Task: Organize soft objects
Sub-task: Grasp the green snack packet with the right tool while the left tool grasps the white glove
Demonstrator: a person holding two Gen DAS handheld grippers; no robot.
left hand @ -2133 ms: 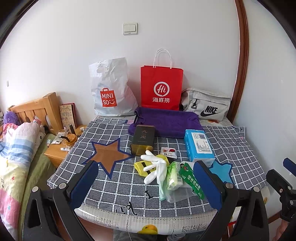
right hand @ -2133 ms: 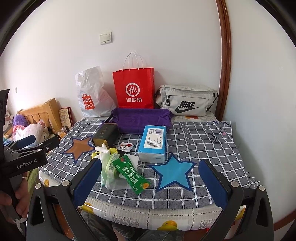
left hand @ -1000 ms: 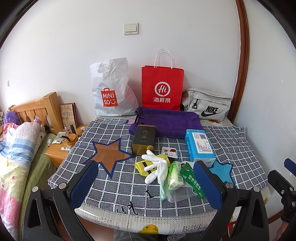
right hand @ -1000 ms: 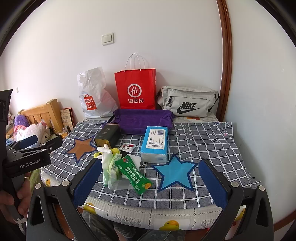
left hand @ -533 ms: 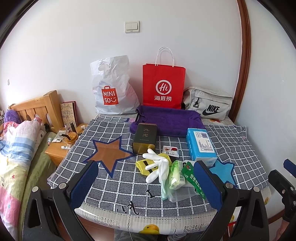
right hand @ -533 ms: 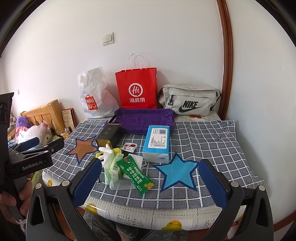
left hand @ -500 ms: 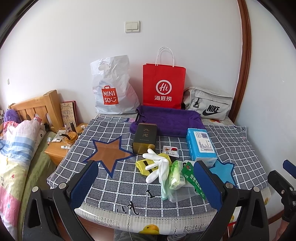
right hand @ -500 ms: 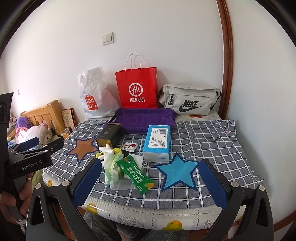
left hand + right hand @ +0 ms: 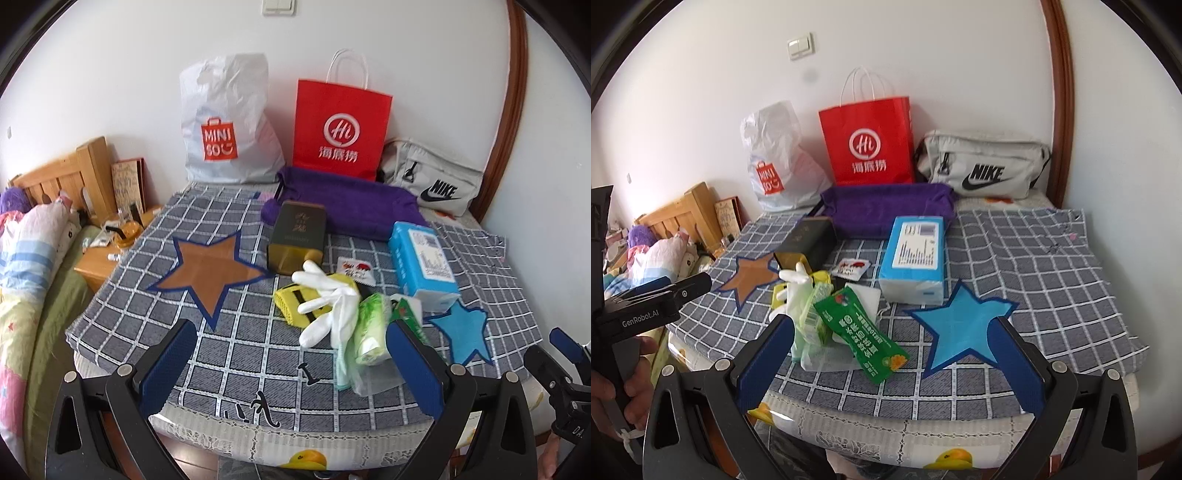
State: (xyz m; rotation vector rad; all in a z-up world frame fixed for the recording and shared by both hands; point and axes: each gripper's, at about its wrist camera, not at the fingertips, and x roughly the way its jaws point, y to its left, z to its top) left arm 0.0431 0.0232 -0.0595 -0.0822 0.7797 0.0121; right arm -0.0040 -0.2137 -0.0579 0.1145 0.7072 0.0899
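A grey cloth [image 9: 236, 347] checked in white carries a brown star [image 9: 210, 269] and a blue star [image 9: 960, 325], both edged navy. On it: white glove [image 9: 332, 299], purple towel [image 9: 886, 210], blue tissue pack [image 9: 916, 254], green sachet [image 9: 860, 332], red bag [image 9: 341, 129].

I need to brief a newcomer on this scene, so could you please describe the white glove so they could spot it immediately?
Start at the grey checked cloth covering the table, and find the brown star on it. Just to its right sits a small pile in front of the dark box. The white glove lies on top, draped over a yellow item; it is the only thing with splayed fingers.
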